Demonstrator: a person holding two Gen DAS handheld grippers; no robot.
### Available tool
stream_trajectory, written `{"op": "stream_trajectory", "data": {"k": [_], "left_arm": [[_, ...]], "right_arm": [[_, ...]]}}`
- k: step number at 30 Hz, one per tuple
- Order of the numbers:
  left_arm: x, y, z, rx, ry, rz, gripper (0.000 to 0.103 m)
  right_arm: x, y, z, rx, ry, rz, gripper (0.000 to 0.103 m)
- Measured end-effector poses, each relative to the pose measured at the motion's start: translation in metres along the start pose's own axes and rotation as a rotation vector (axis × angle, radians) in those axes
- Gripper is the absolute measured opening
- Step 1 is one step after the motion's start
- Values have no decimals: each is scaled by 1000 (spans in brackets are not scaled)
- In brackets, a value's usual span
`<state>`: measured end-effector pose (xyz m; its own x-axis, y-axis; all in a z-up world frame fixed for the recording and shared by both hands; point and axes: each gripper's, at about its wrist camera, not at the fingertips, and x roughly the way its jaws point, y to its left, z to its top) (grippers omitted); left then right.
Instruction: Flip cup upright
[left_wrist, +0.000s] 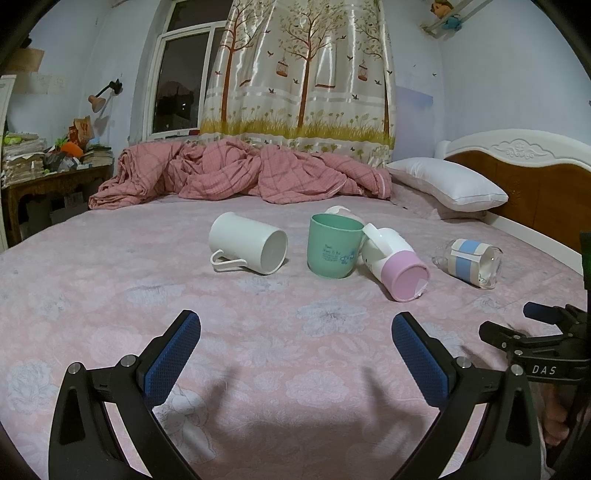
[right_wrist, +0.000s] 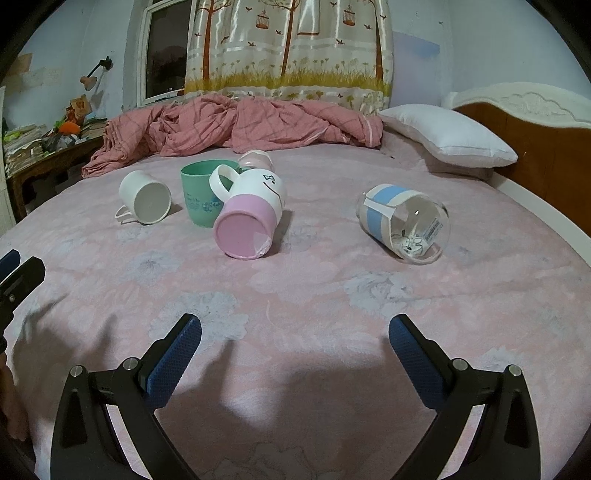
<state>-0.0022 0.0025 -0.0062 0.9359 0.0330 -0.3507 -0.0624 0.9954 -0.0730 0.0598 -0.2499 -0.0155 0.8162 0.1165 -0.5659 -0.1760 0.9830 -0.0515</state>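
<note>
Several cups are on the pink bed (left_wrist: 295, 350). A white mug (left_wrist: 247, 243) (right_wrist: 144, 197) lies on its side at the left. A green cup (left_wrist: 332, 245) (right_wrist: 203, 192) stands upright. A pink-and-white mug (left_wrist: 391, 264) (right_wrist: 247, 218) lies on its side, leaning against the green cup. A glass cup with a blue band (left_wrist: 469, 262) (right_wrist: 404, 221) lies on its side at the right. A small pink cup (right_wrist: 255, 159) sits behind them, partly hidden. My left gripper (left_wrist: 295, 354) and right gripper (right_wrist: 295, 354) are open and empty, well short of the cups.
A crumpled pink quilt (left_wrist: 236, 173) lies at the far side. A white pillow (left_wrist: 447, 182) and a wooden headboard (left_wrist: 535, 184) are at the right. A cluttered desk (left_wrist: 55, 173) stands at the left. The right gripper shows at the left wrist view's right edge (left_wrist: 535, 332).
</note>
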Motion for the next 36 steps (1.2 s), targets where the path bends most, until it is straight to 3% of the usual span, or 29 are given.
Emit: {"op": "stream_trajectory", "data": {"k": [12, 36], "left_arm": [[-1, 5, 3, -30, 39, -1, 103], [-5, 3, 6, -30, 7, 11, 103]], "right_arm": [[3, -5, 2, 25, 11, 12, 103], [-3, -3, 2, 11, -17, -10, 103]]}}
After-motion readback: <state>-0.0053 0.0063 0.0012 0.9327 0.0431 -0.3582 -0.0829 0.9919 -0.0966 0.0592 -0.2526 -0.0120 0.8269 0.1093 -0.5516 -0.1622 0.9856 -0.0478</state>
